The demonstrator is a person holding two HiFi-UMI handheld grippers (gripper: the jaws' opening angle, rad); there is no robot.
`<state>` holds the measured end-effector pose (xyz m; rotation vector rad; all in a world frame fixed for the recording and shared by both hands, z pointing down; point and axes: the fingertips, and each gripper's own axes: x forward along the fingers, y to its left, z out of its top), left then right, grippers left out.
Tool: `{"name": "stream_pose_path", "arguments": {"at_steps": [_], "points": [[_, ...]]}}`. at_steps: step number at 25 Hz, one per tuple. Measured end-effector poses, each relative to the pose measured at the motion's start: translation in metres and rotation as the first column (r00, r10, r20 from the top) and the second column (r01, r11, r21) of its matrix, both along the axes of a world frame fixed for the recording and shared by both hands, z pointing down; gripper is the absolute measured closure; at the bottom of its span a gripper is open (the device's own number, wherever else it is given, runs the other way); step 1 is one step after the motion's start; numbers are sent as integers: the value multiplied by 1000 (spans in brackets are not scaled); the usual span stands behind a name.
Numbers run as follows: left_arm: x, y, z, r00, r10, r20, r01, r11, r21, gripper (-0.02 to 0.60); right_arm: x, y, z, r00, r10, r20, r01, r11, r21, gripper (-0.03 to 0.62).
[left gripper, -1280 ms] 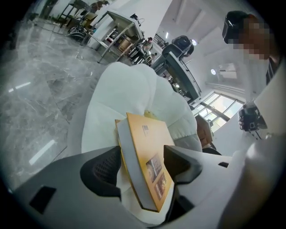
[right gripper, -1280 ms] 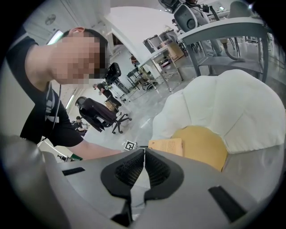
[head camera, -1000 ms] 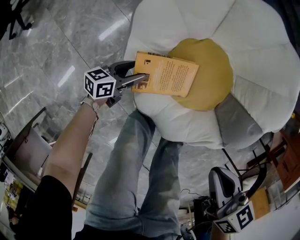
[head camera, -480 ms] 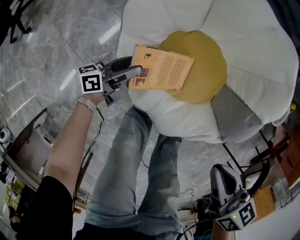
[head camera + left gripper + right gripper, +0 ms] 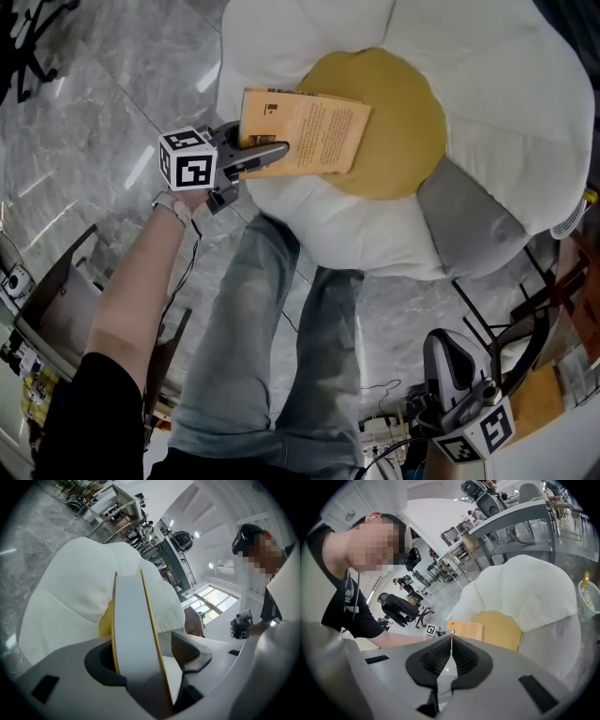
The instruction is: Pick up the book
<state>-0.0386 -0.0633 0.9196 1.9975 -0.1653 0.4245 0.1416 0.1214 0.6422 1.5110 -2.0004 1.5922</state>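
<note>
On the left, we are clamping the left gripper's (image 5: 269, 154) fingers on the book (image 5: 305, 131) at its corner, and its page edge is filling the gap between them. Compared with a second ago, that end is rising off the flower cushion (image 5: 487, 84), so the lift seems to be starting. We are holding the right gripper (image 5: 451, 654) low and idle, its fingers pressed together on nothing.

Book (image 5: 305, 131) matt paper cover; cushion (image 5: 487, 84) soft cloth; floor (image 5: 84, 103) glossy marbled stone; left gripper (image 5: 270, 150) matt grey plastic.
</note>
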Motion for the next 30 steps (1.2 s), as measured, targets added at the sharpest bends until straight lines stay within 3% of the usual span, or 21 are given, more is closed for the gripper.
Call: {"name": "stream_pose_path", "arguments": {"at_steps": [6,9,10,11,22,30], "points": [[6,7,19,992,90,92,-91,996,15,278,3,12,8,1000,21,2,-21,1000,-13,568],[4,6,25,988,91,123,-94,995,22,284,-2,10,8,1000,29,12,-29,1000,-11,567],[3,4,26,988,83,132,-88,996,27,316,-3,9,9,999,31,13,-31,999,-11,568],[2,2,27,987,76,139,-81,996,32,396,-4,7,9,999,32,14,-32,999,-11,568],[3,1,31,985,65,160,-68,998,11,410,-11,-7,10,998,58,26,-57,998,-11,568],[20,14,13,987,57,150,-60,998,16,420,3,1,4,1000,13,11,-13,1000,-13,568]]}}
